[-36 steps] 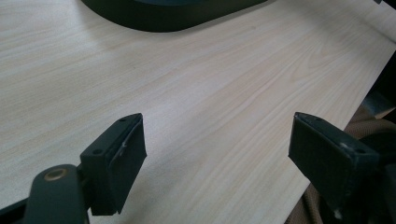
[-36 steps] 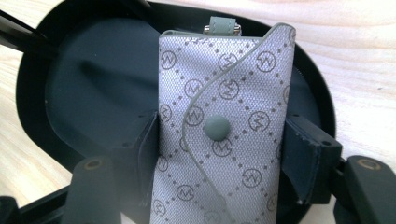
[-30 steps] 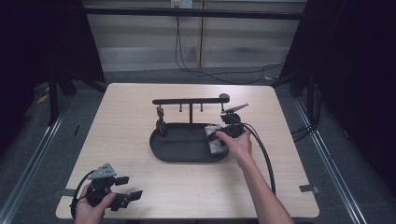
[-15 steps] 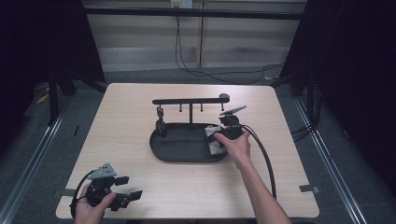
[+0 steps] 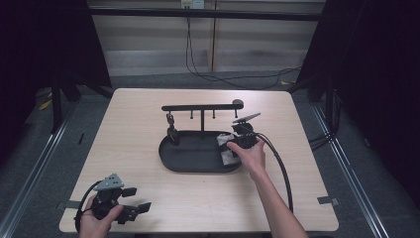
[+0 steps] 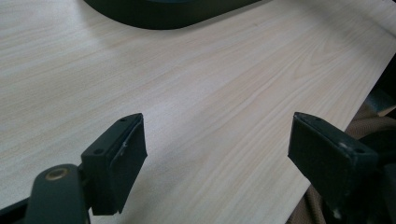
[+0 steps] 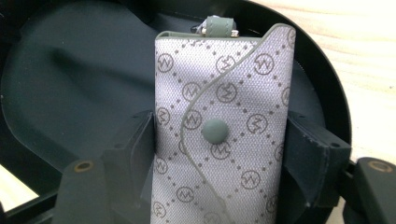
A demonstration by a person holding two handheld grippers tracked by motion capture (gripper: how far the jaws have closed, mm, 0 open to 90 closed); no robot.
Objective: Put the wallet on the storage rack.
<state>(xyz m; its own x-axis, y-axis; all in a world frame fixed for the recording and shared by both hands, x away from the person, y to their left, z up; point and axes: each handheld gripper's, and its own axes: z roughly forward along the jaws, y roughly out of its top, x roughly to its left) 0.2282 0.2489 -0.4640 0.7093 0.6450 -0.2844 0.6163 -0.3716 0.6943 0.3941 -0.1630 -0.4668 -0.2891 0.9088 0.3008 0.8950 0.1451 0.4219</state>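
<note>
High view. Counter (image 5: 148, 129): pale wood, rectangular. Black oval tray (image 5: 190, 154) near the middle of the counter; this is the landmark for all places below. A black rack (image 5: 202, 107) with a horizontal bar on a post stands at the tray's far edge; a small dark item (image 5: 171, 133) hangs from the bar at the tray's far left end, kind not legible. Grey patterned pouch (image 5: 226, 148) lies inside the tray at its right end. Right gripper (image 5: 236, 144), held in the person's right hand (image 5: 251, 157), sits over the tray's right rim, touching the pouch. Against the earlier frames the right hand and gripper have edged slightly closer to the tray's right end; the pouch keeps its place. Left gripper (image 5: 132, 203), in the left hand (image 5: 96, 219), rests well apart from the tray, toward the near left corner of the counter, unchanged from earlier.

Left gripper view. Jaws spread wide with bare wood between them, grasping nothing. The tray's dark rim (image 6: 173, 11) shows at the top edge, well beyond the jaws.

Right gripper view. Pouch (image 7: 219, 135): grey woven fabric with a repeating circular monogram, curved flap, green snap button, green tab at its far end. It lies on the tray floor (image 7: 70, 84), and the jaws are clenched on its two long sides, pads touching the fabric.
</note>
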